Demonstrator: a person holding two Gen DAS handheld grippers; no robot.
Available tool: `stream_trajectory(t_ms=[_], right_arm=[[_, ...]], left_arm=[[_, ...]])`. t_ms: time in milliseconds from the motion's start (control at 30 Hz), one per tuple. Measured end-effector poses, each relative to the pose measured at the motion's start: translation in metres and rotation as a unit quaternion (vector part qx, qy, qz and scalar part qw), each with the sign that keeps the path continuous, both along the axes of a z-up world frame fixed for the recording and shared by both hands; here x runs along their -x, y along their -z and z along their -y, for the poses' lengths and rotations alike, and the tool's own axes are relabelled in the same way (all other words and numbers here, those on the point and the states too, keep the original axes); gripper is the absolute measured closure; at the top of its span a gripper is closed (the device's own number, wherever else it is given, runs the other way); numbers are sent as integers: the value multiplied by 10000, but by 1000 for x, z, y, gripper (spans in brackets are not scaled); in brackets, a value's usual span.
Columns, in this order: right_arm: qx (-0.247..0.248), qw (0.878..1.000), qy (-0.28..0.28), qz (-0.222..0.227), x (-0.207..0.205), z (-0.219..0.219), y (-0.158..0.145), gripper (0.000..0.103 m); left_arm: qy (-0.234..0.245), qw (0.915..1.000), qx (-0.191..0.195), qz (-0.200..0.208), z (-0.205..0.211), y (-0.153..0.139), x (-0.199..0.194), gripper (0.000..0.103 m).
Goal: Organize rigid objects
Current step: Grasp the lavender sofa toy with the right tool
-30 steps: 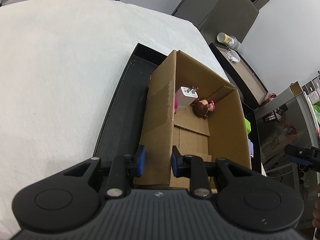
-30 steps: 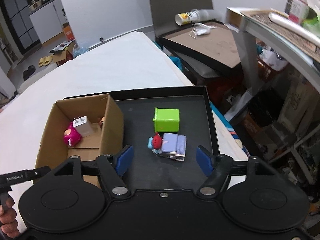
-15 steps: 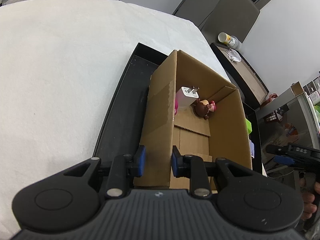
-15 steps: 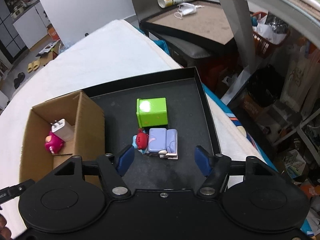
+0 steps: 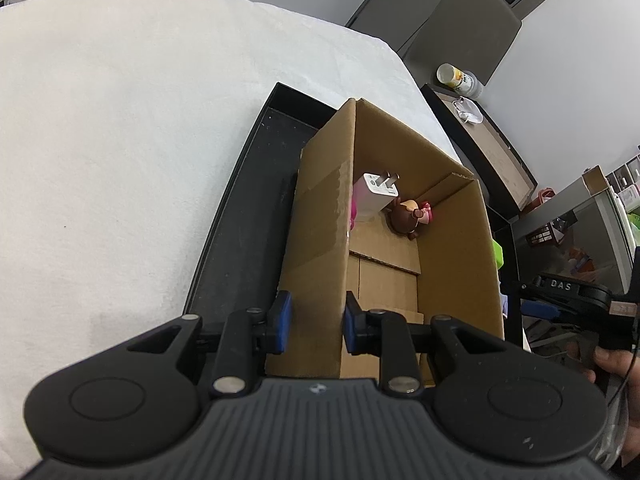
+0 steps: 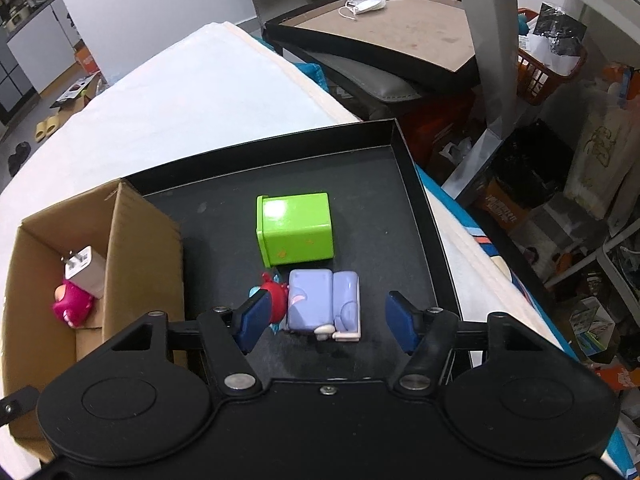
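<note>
Box steadied as a toy is lined up for packing

The left gripper [image 5: 314, 322] clamps the near wall of the box [image 5: 320, 216], apparently to steady it; a charger [image 5: 378, 196] and doll [image 5: 408, 218] lie ahead inside. The right gripper [image 6: 326, 322], jaws wide, hovers over the sofa toy [image 6: 324, 304] on the tray [image 6: 416, 184], green bin [image 6: 296, 228] just beyond.

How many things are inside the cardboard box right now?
3: a white charger leaning at the far end, a pink toy beneath it, and a brown-haired doll in the far corner. The box wall may hide more.
</note>
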State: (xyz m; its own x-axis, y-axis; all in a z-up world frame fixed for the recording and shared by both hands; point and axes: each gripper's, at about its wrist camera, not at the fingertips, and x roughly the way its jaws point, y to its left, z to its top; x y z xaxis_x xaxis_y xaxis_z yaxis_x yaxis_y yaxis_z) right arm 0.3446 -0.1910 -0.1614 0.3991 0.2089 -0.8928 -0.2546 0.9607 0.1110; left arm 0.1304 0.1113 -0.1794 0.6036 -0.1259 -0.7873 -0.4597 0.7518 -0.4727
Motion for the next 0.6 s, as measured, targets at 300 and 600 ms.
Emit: stream_trajectory(t_ms=[300,600], right_arm=[[134,9999,72,-63,-6,-3,10,51],[204,9995,-225,-67,-8,-19,9,48]], left_arm=[[-2,10000,13,-5,0,0,-1,78],[-9,10000,37,-4,-1,0,-1,78]])
